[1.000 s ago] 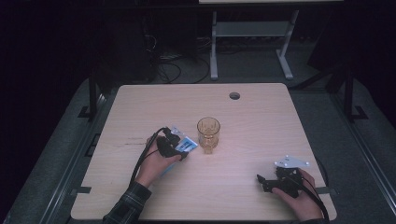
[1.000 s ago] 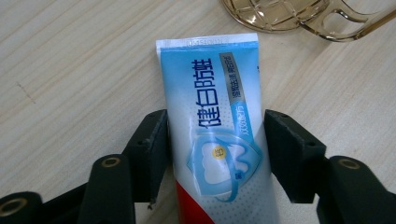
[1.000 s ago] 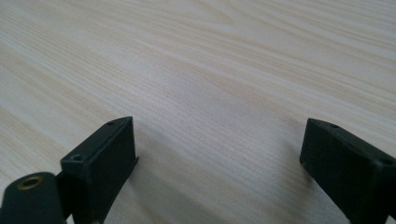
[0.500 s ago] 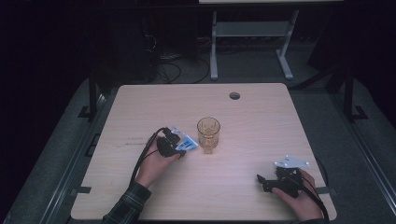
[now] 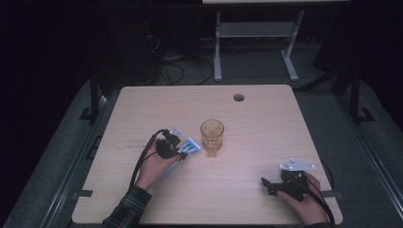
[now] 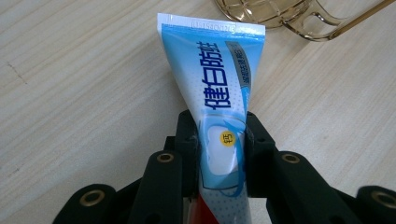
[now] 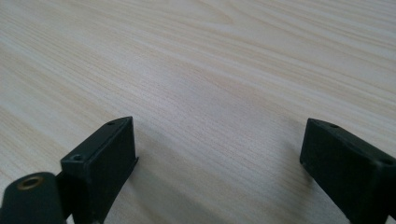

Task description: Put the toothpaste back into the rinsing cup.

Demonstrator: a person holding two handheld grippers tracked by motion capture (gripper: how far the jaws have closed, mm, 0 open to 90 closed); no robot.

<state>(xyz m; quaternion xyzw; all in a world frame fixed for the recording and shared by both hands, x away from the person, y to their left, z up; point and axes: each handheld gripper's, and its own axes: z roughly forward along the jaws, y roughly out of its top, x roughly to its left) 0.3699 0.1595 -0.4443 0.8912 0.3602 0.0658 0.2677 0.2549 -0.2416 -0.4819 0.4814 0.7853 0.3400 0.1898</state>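
Two jaws of my left gripper [image 6: 223, 140] have just been closing on the toothpaste tube [image 6: 219, 88] and now pinch its lower half, so it will not slip when lifted. The tube lies flat on the table [image 5: 266, 118], its crimped end just beside the amber cup [image 5: 212, 137]. My right gripper [image 7: 219, 154] rests wide open, empty, well apart, leaving room.
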